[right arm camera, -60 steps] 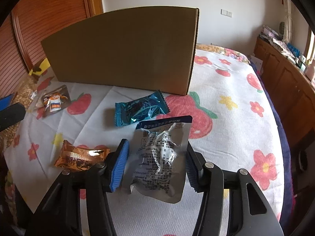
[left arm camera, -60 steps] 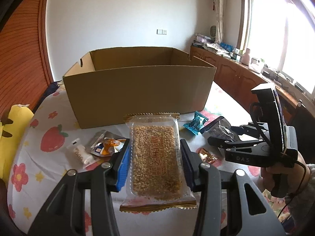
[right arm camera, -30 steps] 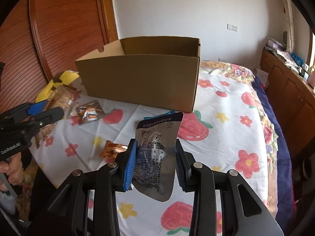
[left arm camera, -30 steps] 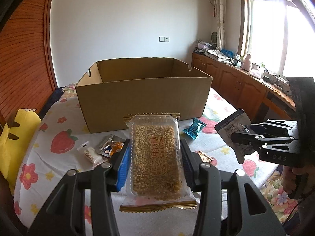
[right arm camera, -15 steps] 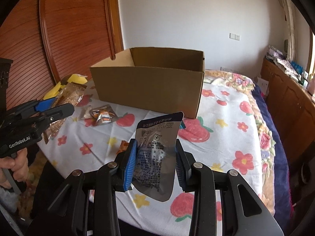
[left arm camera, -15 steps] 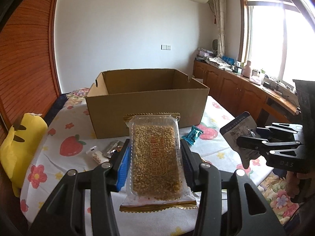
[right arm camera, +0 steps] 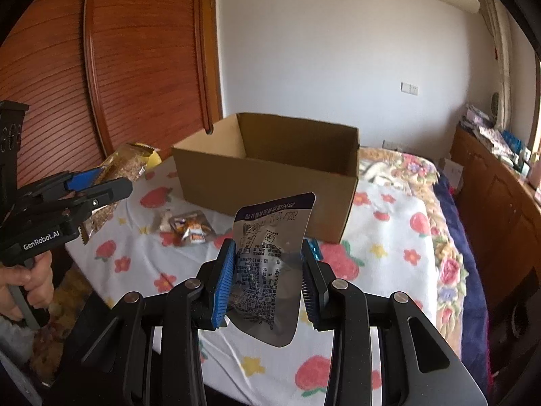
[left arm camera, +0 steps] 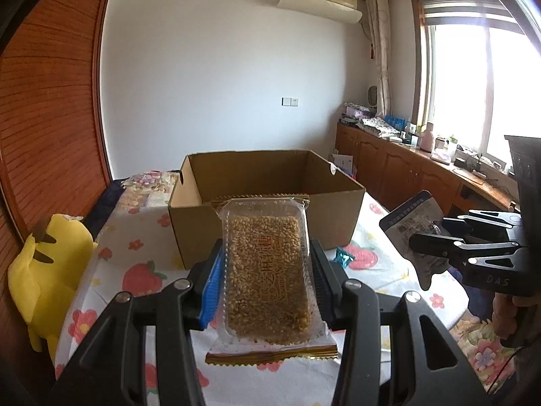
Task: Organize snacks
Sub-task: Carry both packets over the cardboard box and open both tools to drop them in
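My left gripper (left arm camera: pixel 267 282) is shut on a clear pack of sesame brittle (left arm camera: pixel 267 267) and holds it high above the table. My right gripper (right arm camera: pixel 268 280) is shut on a silver pouch with a dark blue top (right arm camera: pixel 270 257), also lifted. An open cardboard box (left arm camera: pixel 267 199) stands on the table beyond both; it also shows in the right wrist view (right arm camera: pixel 270 172). In the left wrist view the right gripper (left arm camera: pixel 439 233) is at the right with the pouch (left arm camera: pixel 410 216). In the right wrist view the left gripper (right arm camera: pixel 111 186) is at the left.
A strawberry-print cloth (right arm camera: pixel 389 233) covers the table. A teal candy (left arm camera: pixel 343 257) and small orange-and-white wrappers (right arm camera: pixel 189 228) lie in front of the box. A yellow plush toy (left arm camera: pixel 47 270) sits at the left. Wooden cabinets (left arm camera: pixel 405 169) line the right wall.
Both grippers have risen and pulled back from the table with their snacks. The right gripper closed on the silver pouch and lifted it. The box now looks farther and lower.
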`<state>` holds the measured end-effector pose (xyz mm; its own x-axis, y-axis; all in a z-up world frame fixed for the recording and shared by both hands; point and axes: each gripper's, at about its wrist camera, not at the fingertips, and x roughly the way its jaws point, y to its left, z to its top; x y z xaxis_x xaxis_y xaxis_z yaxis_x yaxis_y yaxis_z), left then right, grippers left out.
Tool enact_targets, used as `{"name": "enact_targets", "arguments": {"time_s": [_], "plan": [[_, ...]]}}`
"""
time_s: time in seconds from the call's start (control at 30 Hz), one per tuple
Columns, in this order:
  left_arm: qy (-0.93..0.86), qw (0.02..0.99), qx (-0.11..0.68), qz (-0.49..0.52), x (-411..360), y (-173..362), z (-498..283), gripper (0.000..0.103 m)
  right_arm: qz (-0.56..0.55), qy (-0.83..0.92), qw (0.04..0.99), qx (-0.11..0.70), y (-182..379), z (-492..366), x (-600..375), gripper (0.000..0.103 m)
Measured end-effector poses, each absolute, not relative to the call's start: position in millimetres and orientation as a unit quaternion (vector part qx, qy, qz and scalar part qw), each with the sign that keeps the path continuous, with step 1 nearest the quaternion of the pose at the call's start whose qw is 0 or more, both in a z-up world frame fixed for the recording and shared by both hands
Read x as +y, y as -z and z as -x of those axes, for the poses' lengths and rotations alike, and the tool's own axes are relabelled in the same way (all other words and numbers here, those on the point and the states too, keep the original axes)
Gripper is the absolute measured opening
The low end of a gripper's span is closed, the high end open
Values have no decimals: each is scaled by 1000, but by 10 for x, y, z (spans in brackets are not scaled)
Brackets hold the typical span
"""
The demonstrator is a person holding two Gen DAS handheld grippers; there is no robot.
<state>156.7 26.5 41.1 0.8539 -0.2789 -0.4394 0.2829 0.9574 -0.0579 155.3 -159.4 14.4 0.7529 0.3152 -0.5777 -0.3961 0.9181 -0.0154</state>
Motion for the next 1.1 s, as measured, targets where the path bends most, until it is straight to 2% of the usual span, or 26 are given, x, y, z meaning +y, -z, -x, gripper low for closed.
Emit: {"name": "enact_targets", "arguments": {"time_s": [0.33, 0.77, 1.1], "plan": [[147, 965, 217, -5, 302, -554, -1963, 46, 82, -203, 936, 275, -345, -1853, -1458, 36], [147, 966, 215, -11, 276, -682, -2819, 46, 74, -215, 937, 267, -383, -2648, -1377, 36], [144, 962, 230, -10, 282, -437, -3366, 46, 40, -204, 945, 253, -230, -3125, -1476, 36]]}}
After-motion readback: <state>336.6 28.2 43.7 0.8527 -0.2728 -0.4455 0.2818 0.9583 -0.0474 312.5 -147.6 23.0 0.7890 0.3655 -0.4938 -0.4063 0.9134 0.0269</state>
